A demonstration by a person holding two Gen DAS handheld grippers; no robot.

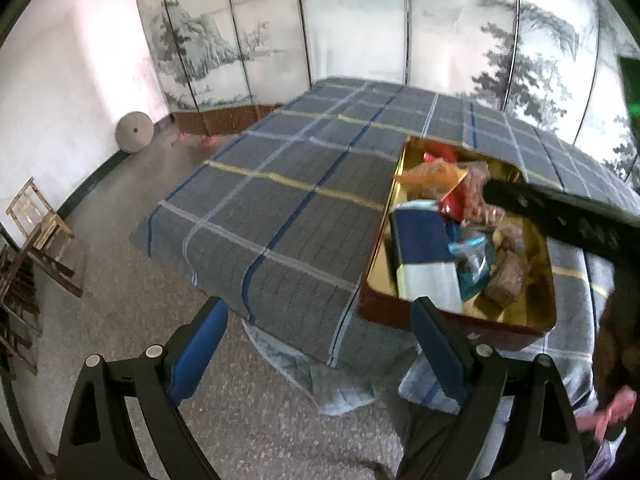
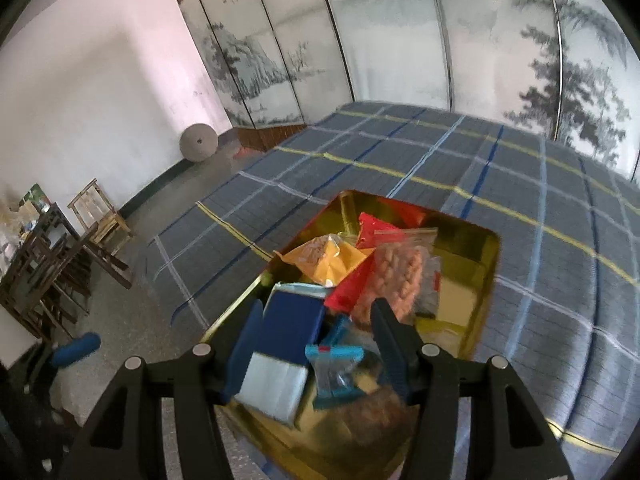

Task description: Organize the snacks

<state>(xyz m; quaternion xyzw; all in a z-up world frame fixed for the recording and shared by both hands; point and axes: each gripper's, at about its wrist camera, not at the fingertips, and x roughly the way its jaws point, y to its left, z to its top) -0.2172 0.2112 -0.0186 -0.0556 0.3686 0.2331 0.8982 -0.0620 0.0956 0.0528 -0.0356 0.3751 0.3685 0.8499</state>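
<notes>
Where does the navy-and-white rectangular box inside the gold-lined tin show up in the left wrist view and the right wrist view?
Left wrist: navy-and-white rectangular box right of centre, along the gold-lined tin's left wall.
Right wrist: the box low centre, between the right gripper's open fingers.
Shared landmark: round grey stone disc against the white wall.

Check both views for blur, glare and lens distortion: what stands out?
Left wrist view: the snack tin and the dark arm crossing it are motion-smeared; screen panels bow from the fisheye. Right wrist view: the tin's gold wall mirrors its contents, packets nearest the right gripper look soft, and the plaid bed cover curves strongly.
</notes>
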